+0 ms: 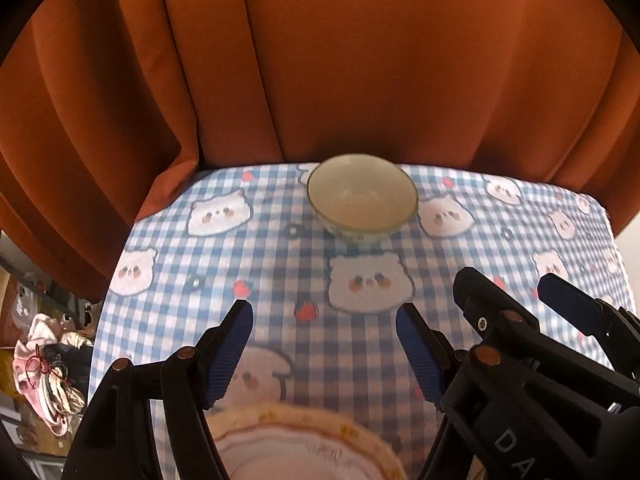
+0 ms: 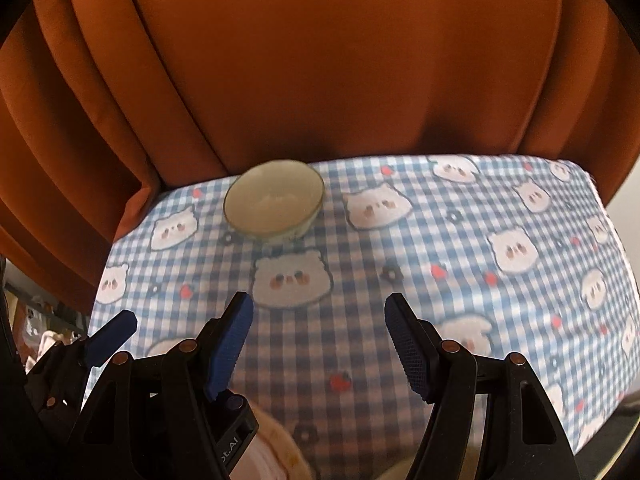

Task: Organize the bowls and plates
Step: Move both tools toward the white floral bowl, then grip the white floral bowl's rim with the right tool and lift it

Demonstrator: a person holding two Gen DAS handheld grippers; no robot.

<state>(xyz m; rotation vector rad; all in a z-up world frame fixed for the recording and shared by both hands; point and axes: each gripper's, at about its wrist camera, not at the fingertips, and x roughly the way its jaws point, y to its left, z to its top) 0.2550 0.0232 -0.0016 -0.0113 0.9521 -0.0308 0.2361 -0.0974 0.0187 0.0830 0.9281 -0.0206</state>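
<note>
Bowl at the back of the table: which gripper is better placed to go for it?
Left, probably. From the left gripper the bowl sits nearly straight ahead; from the right gripper it lies off to the left. Both have empty, open jaws.

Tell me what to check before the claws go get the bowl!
1. Left claw open with nothing in it: ok.
2. Right claw open with nothing in it: ok.
3. Bowl upright on the cloth: ok.
4. Nothing lying between the claws and the bowl: ok.
5. Bowl free of food: cannot tell, too blurry.
6. Plate under the left claw, out of the way: ok, it lies nearer than the bowl.
</note>
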